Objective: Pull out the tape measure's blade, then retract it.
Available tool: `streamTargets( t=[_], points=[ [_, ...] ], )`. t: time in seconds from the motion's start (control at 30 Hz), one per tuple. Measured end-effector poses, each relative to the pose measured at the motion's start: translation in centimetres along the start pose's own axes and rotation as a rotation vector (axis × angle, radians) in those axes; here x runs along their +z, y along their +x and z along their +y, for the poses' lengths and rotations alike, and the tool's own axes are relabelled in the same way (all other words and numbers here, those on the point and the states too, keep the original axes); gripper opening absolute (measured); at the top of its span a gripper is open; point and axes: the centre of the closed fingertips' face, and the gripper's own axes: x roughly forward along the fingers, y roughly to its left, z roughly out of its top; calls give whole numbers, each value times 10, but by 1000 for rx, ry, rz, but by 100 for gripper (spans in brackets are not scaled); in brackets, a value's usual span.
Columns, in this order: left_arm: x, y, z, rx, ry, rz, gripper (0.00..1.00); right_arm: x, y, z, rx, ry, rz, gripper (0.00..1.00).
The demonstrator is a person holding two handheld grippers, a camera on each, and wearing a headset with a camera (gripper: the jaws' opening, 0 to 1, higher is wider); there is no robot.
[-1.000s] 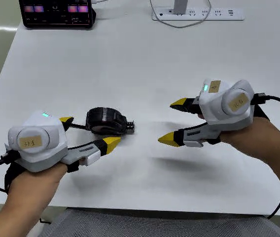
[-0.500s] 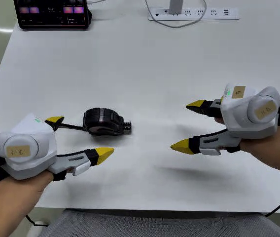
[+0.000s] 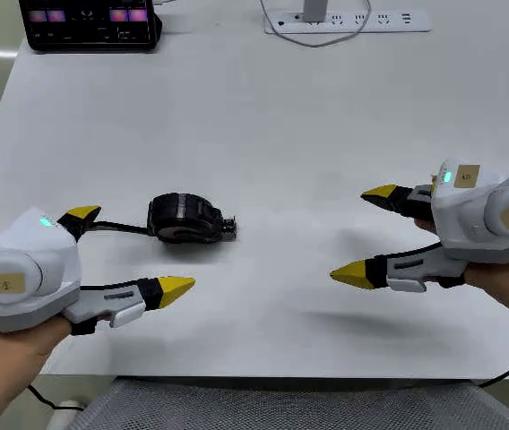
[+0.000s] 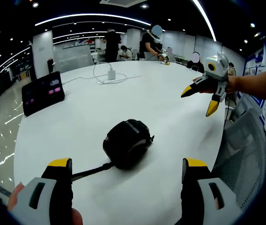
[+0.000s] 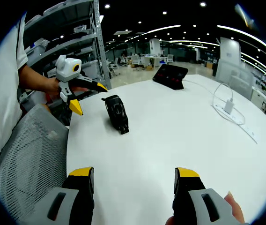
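The white bench (image 3: 263, 134) spreads across my head view, giving room, I judge, for a long pull. My left gripper (image 3: 131, 249) hovers at the lower left and my right gripper (image 3: 363, 233) at the right edge. Both are level above the surface and point inward at each other, jaws spread wide and holding nothing. The tape measure (image 3: 183, 218) lies left of centre near the left jaws, blade wound in, its tip end facing right. That suits pinning the case with the left and drawing with the right. Its strap (image 3: 116, 227) trails toward the left gripper's upper jaw.
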Motion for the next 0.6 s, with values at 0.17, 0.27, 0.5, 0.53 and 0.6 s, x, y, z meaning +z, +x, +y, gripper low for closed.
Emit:
streamTargets(
  t=[0.17,0.27,0.5,0.53,0.6],
  points=[
    [1,-5,-3,-27,21,-3,99,-7,-7,0,-11,13,4,69],
    [1,-8,-4,-38,22,-5,99,-10,-10,1,-20,12,5,70],
    [-1,-12,-7,-61,43,4,99,-16,-19,2,-38,5,2,73],
    [-1,-12,-8,-65,47,3,99,-17,-20,2,-39,6,2,73],
    [-2,-14,-9,-68,65,11,99,-19,-23,3,-46,7,2,74]
  ],
)
